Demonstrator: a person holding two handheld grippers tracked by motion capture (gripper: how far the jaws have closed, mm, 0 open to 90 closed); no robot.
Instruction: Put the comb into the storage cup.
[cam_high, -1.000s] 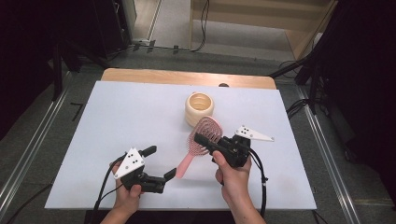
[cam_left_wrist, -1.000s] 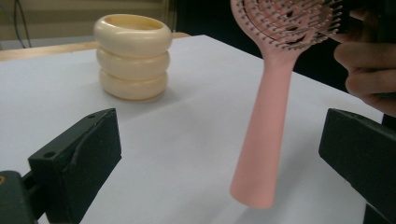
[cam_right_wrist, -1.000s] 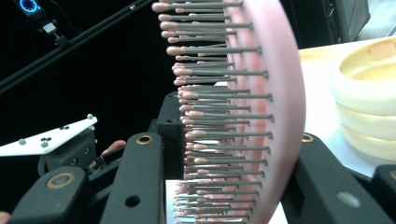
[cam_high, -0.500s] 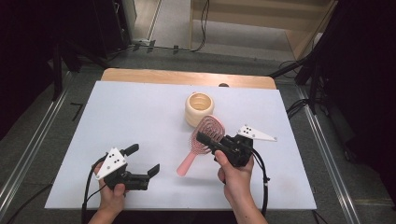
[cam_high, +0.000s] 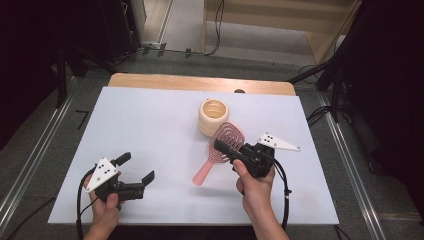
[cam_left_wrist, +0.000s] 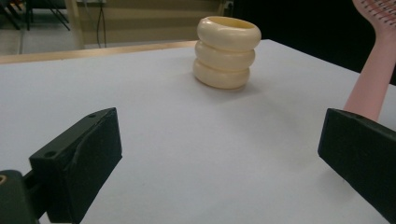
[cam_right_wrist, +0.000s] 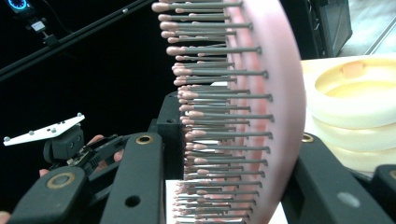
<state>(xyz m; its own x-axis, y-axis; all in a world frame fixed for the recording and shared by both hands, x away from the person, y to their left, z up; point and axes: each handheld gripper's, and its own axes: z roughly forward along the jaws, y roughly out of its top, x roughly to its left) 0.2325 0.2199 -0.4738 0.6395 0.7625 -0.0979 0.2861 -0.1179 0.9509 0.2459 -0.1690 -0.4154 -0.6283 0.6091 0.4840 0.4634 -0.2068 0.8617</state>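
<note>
We have the hairbrush (cam_high: 223, 148) pinched in our right gripper (cam_high: 231, 152); beyond it the cup (cam_high: 213, 116) waits, our left gripper (cam_high: 136, 171) spread, empty.

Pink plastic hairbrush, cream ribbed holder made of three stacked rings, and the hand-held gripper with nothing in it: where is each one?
Pink plastic hairbrush (cam_high: 227, 141): high view, on its oval bristle head.
Cream ribbed holder (cam_left_wrist: 227, 53): left gripper view, on its middle ring.
Left hand-held gripper (cam_high: 136, 170): high view, midway between its open fingertips.
</note>
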